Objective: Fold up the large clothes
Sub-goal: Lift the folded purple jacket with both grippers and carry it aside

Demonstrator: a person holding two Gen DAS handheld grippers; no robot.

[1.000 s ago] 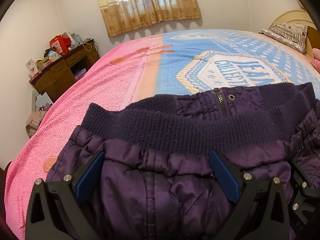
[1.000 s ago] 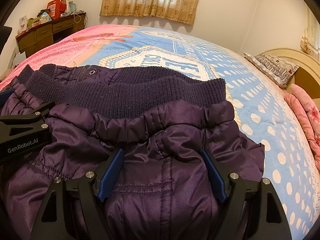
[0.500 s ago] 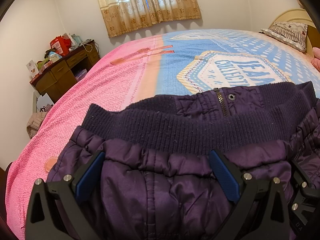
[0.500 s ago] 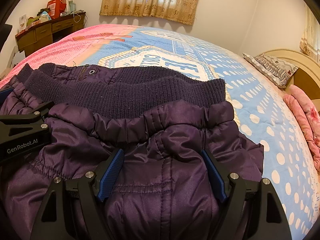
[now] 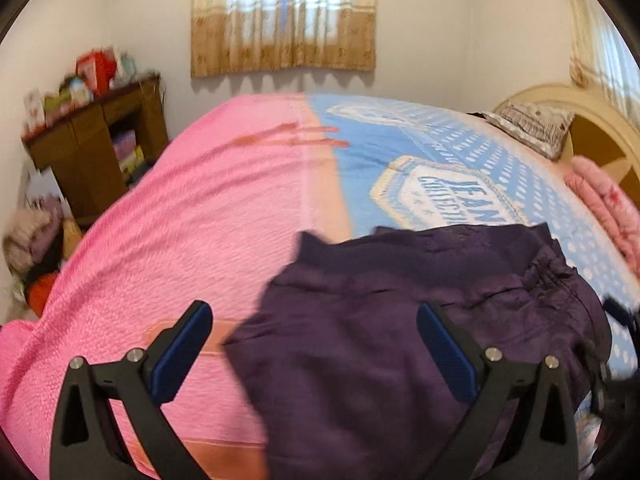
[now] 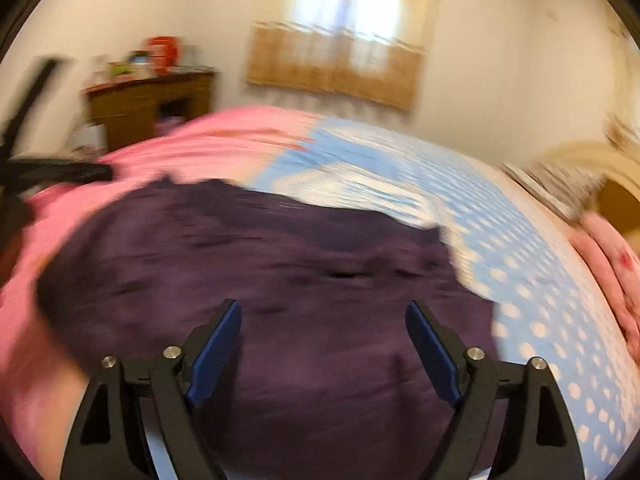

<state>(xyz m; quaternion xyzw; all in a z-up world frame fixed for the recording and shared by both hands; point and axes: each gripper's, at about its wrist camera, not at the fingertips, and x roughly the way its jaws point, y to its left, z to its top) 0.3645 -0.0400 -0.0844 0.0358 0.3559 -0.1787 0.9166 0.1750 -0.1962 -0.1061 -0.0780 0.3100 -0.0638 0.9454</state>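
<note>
Since the earlier frames both claws have drawn back and up off the garment (image 5: 420, 332), which then filled the lower frame under them and now lies clear of the pads, folded in a dark purple heap on the bed (image 5: 200, 220). Left claw (image 5: 314, 354): spread wide, nothing pinched; its left pad sits over pink bedcover, its right pad over the garment, at lower centre of the left view. Right claw (image 6: 323, 354): jaws opening, spread, no cloth gripped between the pads; the garment shows beyond and below them, filling the centre and lower part of the right view. That view is heavily blurred. The garment occupies the lower right of the left view, straddling the pink and blue halves of the cover. A cabinet (image 5: 100, 148) with clutter on top stands at upper left, a curtain (image 5: 284, 20) at top centre, a pillow (image 5: 532, 128) at upper right.
</note>
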